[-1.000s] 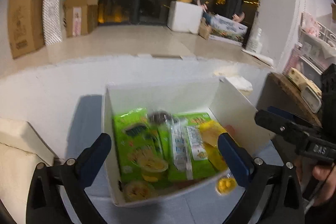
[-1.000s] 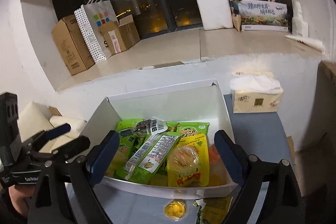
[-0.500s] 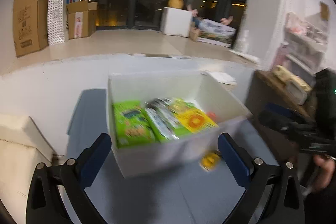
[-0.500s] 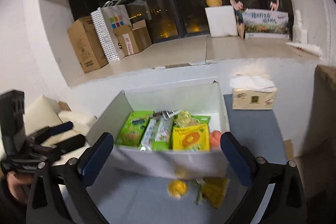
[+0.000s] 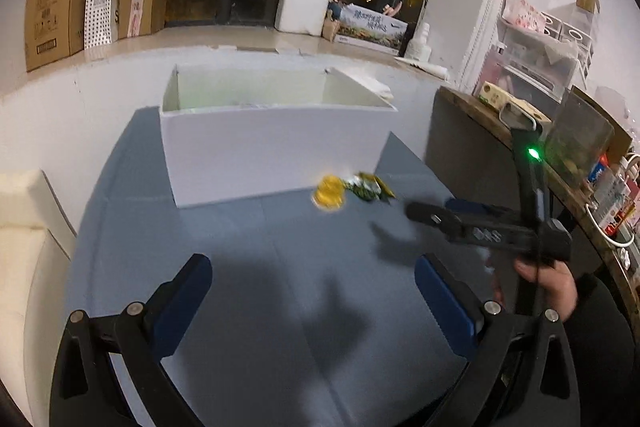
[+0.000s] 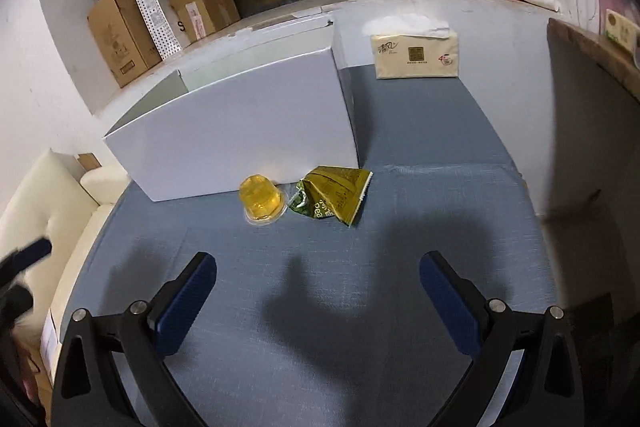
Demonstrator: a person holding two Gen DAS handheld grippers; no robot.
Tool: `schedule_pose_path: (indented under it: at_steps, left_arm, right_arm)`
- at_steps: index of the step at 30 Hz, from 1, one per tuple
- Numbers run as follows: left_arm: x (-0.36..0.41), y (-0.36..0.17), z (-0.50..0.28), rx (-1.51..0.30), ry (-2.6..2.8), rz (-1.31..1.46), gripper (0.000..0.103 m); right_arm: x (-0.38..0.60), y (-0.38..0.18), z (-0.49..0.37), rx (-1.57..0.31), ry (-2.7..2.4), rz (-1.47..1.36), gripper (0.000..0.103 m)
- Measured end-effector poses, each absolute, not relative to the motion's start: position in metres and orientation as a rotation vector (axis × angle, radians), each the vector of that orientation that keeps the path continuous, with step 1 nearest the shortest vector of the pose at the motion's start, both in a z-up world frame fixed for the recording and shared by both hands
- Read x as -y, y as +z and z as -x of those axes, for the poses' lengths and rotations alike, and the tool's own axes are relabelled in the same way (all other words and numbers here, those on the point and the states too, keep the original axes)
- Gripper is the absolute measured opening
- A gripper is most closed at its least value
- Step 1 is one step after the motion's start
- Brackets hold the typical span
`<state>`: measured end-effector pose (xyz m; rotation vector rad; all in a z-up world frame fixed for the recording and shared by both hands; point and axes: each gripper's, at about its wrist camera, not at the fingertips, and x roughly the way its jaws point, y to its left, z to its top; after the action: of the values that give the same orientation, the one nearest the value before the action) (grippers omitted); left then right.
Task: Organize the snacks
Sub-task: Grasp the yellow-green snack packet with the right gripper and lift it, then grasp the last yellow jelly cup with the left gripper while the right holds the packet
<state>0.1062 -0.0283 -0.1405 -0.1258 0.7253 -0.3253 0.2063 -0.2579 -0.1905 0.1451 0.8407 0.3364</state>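
A white box stands on the blue table; its contents are hidden behind its near wall. A yellow jelly cup and a gold-green snack packet lie on the table in front of the box. My left gripper is open and empty, low over the table, well short of them. My right gripper is open and empty, also back from the snacks; it shows in the left wrist view at the right.
A tissue pack sits behind the box at the right. A wooden shelf with clutter borders the table's right side. Cream cushions lie left. Cardboard boxes stand on the far ledge.
Both grippers have pulled back and dropped from above the box to low over the table. The snacks inside the box are now hidden behind its wall.
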Motion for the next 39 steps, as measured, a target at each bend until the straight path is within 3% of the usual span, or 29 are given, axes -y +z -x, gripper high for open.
schedule_pose_path:
  at_steps: [8,10,12,17,25,39]
  left_arm:
    - [0.050,-0.154,-0.099,-0.760,-0.338,0.111,0.103]
    - [0.052,-0.154,-0.099,-0.763,-0.342,0.110,0.103]
    - [0.053,-0.155,-0.099,-0.766,-0.335,0.105,0.103]
    - [0.051,-0.157,-0.103,-0.777,-0.325,0.109,0.103]
    - [0.054,-0.168,-0.133,-0.807,-0.284,0.099,0.103]
    - [0.110,-0.204,-0.253,-0.864,-0.188,0.042,0.103]
  right_arm:
    - [0.249,-0.210,-0.258,-0.891,0.344,-0.182,0.101]
    - [0.245,-0.215,-0.271,-0.912,0.343,-0.166,0.092]
    - [0.239,-0.223,-0.285,-0.953,0.333,-0.136,0.068]
    - [0.237,-0.223,-0.291,-0.943,0.370,-0.135,0.048]
    - [0.257,-0.211,-0.264,-0.888,0.380,-0.169,0.045]
    - [0.300,-0.159,-0.152,-0.700,0.383,-0.297,0.045]
